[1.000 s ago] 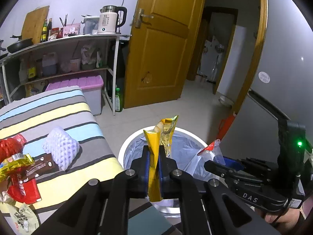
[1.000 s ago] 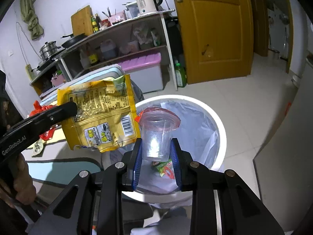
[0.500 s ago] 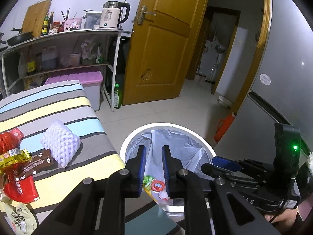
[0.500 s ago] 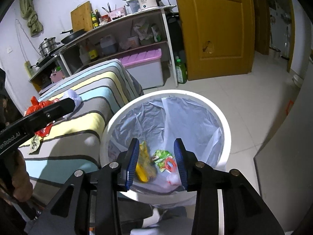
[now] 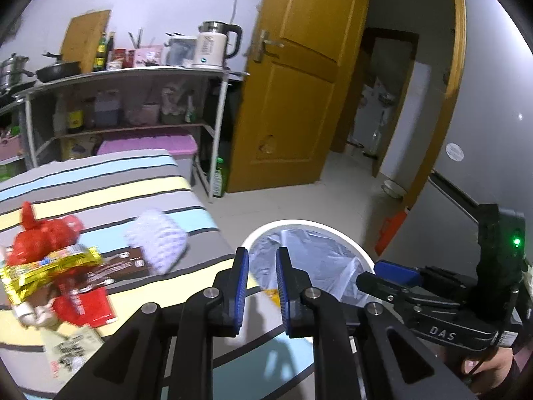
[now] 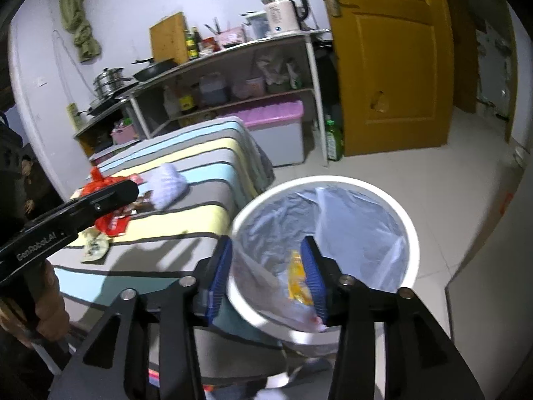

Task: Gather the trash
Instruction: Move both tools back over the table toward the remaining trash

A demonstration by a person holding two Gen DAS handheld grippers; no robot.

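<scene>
Both tools hang empty over the white bin (image 6: 408, 233) — left tool (image 5: 261, 286) slightly parted, right tool (image 6: 266, 273) just widened — yellow wrapper (image 6: 298, 278) inside, while red bag (image 5: 46, 236), foam net (image 5: 156, 240) and wrappers wait on the bed (image 5: 100, 180) at nine o'clock.

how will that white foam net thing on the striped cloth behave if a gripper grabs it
The white foam net looks puffy and open-meshed, so it is probably very light and would squash between the pads rather than resist. It lies slumped on the striped cloth, so it likely flops instead of holding shape. Its mesh looks grippy, so slipping seems unlikely, and being soft it shouldn't break.
</scene>
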